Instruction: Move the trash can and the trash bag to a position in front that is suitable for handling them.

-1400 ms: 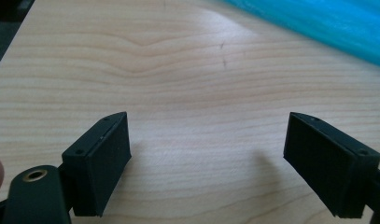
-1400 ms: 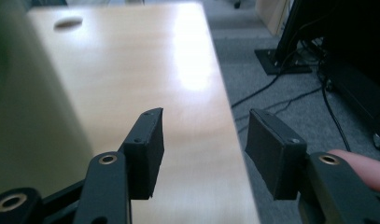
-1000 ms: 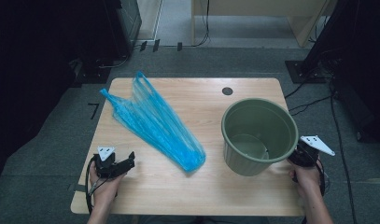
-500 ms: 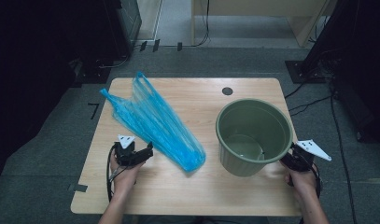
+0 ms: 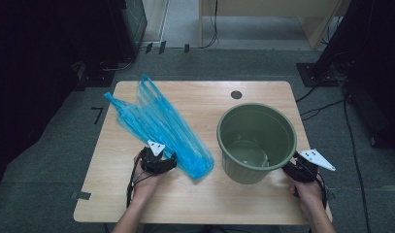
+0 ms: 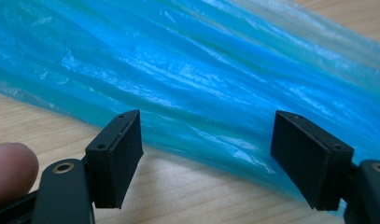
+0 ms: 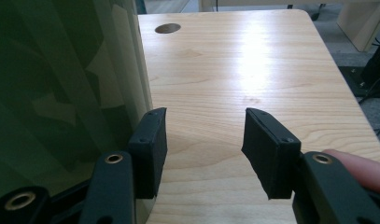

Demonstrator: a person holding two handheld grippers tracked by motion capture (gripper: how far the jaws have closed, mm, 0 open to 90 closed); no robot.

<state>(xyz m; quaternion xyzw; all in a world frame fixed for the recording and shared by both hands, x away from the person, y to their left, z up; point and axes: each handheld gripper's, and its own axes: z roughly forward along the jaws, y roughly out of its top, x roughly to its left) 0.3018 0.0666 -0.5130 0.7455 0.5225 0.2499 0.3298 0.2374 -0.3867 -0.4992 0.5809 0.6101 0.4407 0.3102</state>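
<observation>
Bag (image 5: 161,128): a blue plastic bag lying flat on the left half of the tabletop (image 5: 195,208). Its long axis runs diagonally, from the handles at the far left corner to the closed bottom end near the middle front. The handles point away from the person; the bottom end points toward the bin (image 5: 255,143).

Bin: a green bin, upright with its mouth up, on the right half of the tabletop. It stands just beside the bag's bottom end but apart from it.

Left hand-held gripper (image 5: 158,162): positioned at the bag's near long edge, close to the bottom end. In the left gripper view its jaws stand apart, with the bag (image 6: 215,79) lying across the gap ahead of them. This placement suggests a pinch on the near edge is in preparation. Contact with the plastic cannot be confirmed, because the film is blurred at the jaw line.

Right hand-held gripper (image 5: 297,170): positioned at the bin's right wall, low down. In the right gripper view its jaws are apart, the left jaw just beside the wall (image 7: 61,84) and the gap over bare wood. This placement probably serves to steady the bin or seize its wall.
</observation>
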